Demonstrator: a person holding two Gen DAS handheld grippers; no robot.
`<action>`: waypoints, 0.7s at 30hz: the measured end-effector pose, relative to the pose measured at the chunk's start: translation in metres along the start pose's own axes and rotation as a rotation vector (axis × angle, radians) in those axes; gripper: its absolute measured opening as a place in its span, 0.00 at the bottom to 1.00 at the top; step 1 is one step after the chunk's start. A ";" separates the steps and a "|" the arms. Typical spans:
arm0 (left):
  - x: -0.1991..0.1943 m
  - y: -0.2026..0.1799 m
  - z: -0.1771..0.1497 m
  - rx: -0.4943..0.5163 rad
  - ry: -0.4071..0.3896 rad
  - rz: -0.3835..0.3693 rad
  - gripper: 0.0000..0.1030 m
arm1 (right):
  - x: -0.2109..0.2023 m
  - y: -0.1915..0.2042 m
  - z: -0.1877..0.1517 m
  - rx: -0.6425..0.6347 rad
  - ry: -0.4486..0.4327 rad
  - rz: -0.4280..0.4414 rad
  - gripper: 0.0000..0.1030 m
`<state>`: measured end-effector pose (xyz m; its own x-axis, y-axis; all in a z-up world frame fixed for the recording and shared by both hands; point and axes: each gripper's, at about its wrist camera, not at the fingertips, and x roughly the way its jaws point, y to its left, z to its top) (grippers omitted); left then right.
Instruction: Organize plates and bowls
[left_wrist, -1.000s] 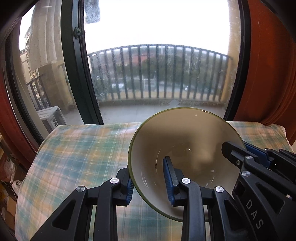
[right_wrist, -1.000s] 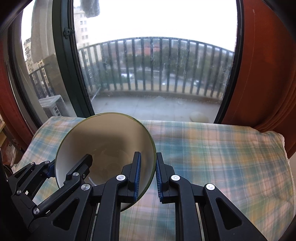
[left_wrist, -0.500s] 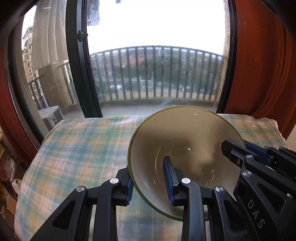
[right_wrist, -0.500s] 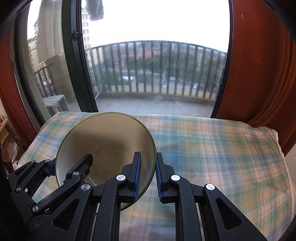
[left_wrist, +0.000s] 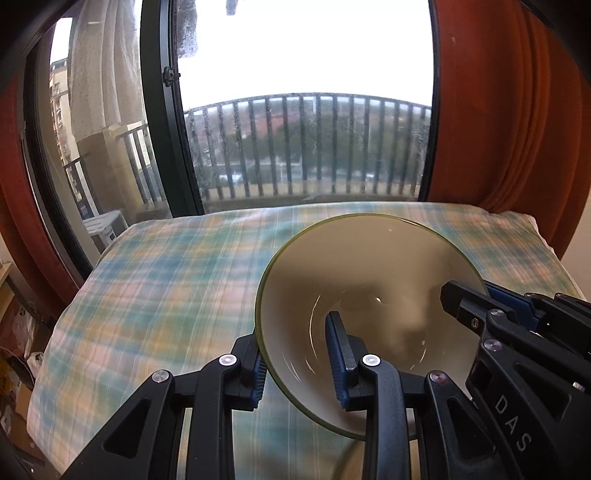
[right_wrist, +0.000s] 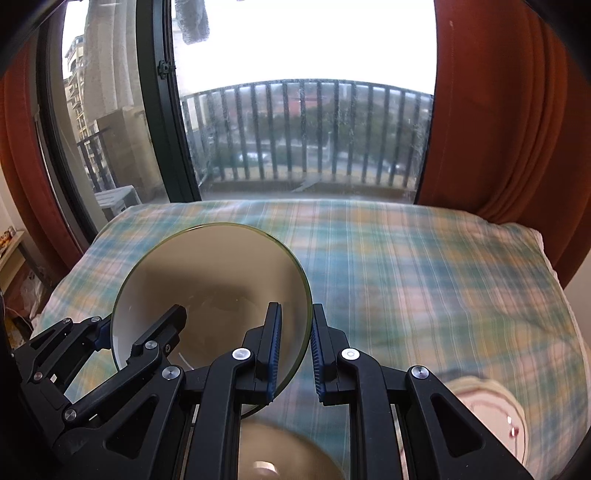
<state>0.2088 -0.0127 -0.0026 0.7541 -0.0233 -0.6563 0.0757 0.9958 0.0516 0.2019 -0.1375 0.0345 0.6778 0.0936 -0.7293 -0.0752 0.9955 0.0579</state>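
Left wrist view: one bowl (left_wrist: 373, 295), pale olive with a thin green rim, held clear above a plaid cloth (left_wrist: 177, 280) that covers the table; left gripper (left_wrist: 297, 365) clamped on the bowl's near-left rim, one blue-padded finger outside the wall and one inside. Right gripper (left_wrist: 491, 306) entering from the right edge, pinching the opposite rim. Backdrop: window with balcony railing (left_wrist: 306, 147), rust-red curtain (left_wrist: 517, 122). Right wrist view: same bowl (right_wrist: 210, 295) at lower left, tilted with its mouth toward the lens; right gripper (right_wrist: 295, 350) closed on its right rim, left gripper (right_wrist: 147, 332) gripping the far side. Below the fingers, at the bottom edge, the blurred rim of a second tan bowl (right_wrist: 288, 454) (likely the stacking target, though this is only a judgement); at lower right, a pale dish with pink marking (right_wrist: 491, 406), too blurred to identify further. Status: one bowl in transit under a two-handed hold, not yet set down; nesting it and gathering the remaining dish appear left to do.
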 end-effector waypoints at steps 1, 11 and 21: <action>-0.005 -0.002 -0.003 0.010 -0.007 0.004 0.27 | -0.005 -0.001 -0.005 0.001 -0.007 0.001 0.18; -0.044 -0.008 -0.011 0.024 -0.070 -0.005 0.27 | -0.055 -0.003 -0.024 0.009 -0.070 -0.014 0.18; -0.046 -0.013 -0.033 0.040 -0.047 -0.016 0.27 | -0.058 -0.006 -0.047 0.012 -0.024 -0.007 0.18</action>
<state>0.1511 -0.0214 0.0021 0.7822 -0.0438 -0.6215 0.1130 0.9910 0.0724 0.1289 -0.1495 0.0446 0.6954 0.0873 -0.7133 -0.0623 0.9962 0.0613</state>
